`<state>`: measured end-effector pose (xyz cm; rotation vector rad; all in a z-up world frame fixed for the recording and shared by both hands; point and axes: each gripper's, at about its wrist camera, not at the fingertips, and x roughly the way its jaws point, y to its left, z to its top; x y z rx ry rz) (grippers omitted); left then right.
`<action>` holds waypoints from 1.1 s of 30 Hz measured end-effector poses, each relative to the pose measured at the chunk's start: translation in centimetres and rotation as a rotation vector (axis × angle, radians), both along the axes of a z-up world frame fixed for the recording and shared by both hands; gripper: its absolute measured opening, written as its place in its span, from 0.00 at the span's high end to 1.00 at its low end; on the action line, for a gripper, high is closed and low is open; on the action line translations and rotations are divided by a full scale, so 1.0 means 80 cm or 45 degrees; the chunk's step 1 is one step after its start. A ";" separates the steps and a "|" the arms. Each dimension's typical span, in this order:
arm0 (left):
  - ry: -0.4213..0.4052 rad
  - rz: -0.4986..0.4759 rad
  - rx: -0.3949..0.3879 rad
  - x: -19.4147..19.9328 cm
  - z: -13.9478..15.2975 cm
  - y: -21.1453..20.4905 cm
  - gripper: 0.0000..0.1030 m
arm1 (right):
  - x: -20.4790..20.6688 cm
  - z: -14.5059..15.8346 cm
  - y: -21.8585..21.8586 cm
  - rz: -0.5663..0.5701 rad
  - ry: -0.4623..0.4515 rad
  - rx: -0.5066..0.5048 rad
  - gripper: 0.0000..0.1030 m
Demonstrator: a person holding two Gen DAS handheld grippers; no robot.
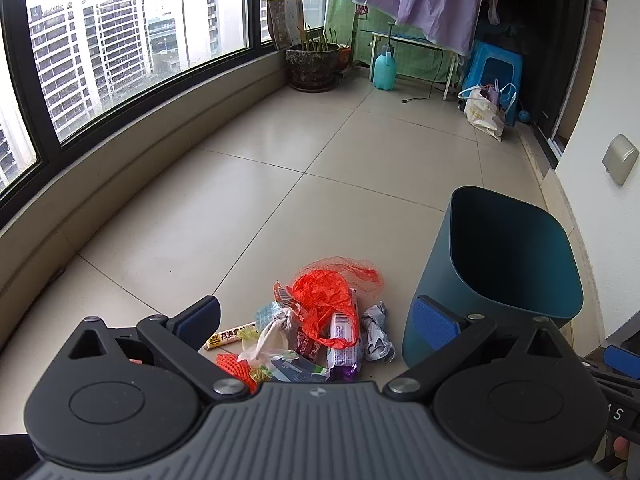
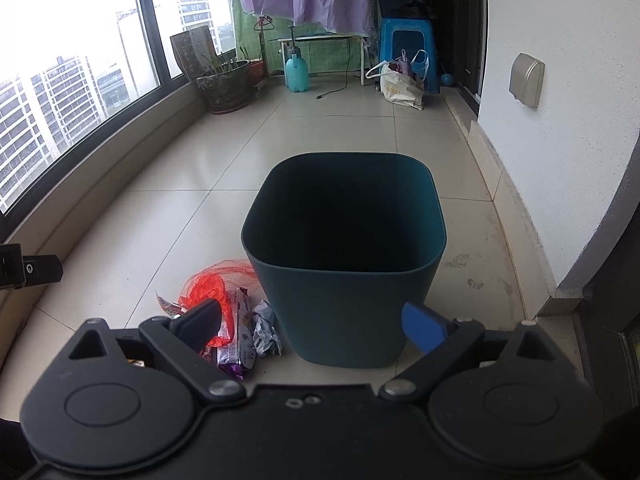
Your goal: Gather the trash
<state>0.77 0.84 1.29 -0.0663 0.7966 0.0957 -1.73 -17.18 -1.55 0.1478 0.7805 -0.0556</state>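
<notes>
Trash (image 1: 316, 328) lies heaped on the pale tiled floor (image 1: 248, 200), low centre of the left wrist view, just left of a dark teal bin (image 1: 492, 280). Heap holds an orange-red net bag (image 1: 332, 284) on top, a crumpled white paper ball (image 1: 376, 332) nearest the bin, a purple-and-white wrapper (image 1: 344, 336) with its long axis running from the lower frame edge up toward the net, and a yellow stick wrapper (image 1: 232, 337) lying nearly crosswise, pointing left. Bin stands upright, mouth open upward, interior dark. Left gripper (image 1: 326, 318) hangs over the heap, jaws spread wide, nothing between the pads; one blue pad shows against the bin wall in the frame, contact not certain. Window (image 1: 120, 60) fills the upper left; a potted plant (image 1: 312, 62) and a turquoise spray bottle (image 1: 385, 67) sit far back.

Right wrist view: bin (image 2: 344, 264) sits dead centre, rim squared with rounded corners, opening facing up. Trash (image 2: 236, 320) is at lower left, beside the bin's base; purple-and-white wrapper (image 2: 240, 332) runs lengthwise away from the camera, paper ball (image 2: 266, 334) just beside the bin's foot. Right gripper (image 2: 316, 322) is spread wide in front of the bin's near wall, pads gripping nothing. White wall (image 2: 560, 80) at right; blue stool (image 2: 404, 48) in the upper centre background.
</notes>
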 end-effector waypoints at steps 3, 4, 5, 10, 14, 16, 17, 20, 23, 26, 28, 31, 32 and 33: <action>-0.002 0.006 0.000 0.000 -0.001 0.001 0.00 | 0.000 0.001 0.002 0.003 -0.001 0.001 0.15; -0.002 0.008 -0.001 0.000 -0.001 0.001 0.00 | 0.000 0.001 0.003 0.003 -0.005 0.000 0.16; -0.002 0.010 -0.002 0.000 0.000 0.002 0.00 | 0.000 0.002 0.003 0.002 -0.006 0.000 0.16; -0.004 0.016 -0.008 0.000 0.001 0.004 0.00 | 0.001 0.001 0.001 0.010 0.004 0.013 0.16; -0.005 0.032 -0.014 -0.002 0.000 0.009 0.00 | 0.002 0.002 -0.002 0.012 0.013 0.020 0.16; -0.017 0.037 0.000 -0.004 -0.002 0.010 0.00 | 0.000 0.003 -0.001 0.018 0.009 0.028 0.16; -0.019 0.043 0.014 -0.005 -0.004 0.011 0.00 | -0.001 0.003 -0.001 0.022 0.008 0.026 0.16; 0.005 0.049 0.015 -0.004 -0.010 0.013 0.00 | -0.003 0.004 0.001 0.046 -0.003 0.034 0.16; 0.010 0.052 0.011 -0.005 -0.013 0.016 0.00 | -0.006 0.007 0.003 0.077 -0.023 0.061 0.16; 0.003 0.036 0.021 -0.006 -0.014 0.014 0.00 | -0.009 0.012 0.008 0.122 -0.064 0.077 0.16; -0.003 0.023 0.030 -0.008 -0.015 0.012 0.00 | -0.012 0.016 0.014 0.161 -0.110 0.084 0.16; -0.008 0.010 0.040 -0.008 -0.015 0.010 0.00 | -0.011 0.023 0.020 0.202 -0.153 0.093 0.15; -0.008 0.007 0.040 -0.008 -0.015 0.009 0.00 | -0.009 0.026 0.022 0.211 -0.157 0.095 0.15; -0.008 0.002 0.039 -0.008 -0.016 0.009 0.00 | -0.008 0.027 0.025 0.220 -0.161 0.098 0.15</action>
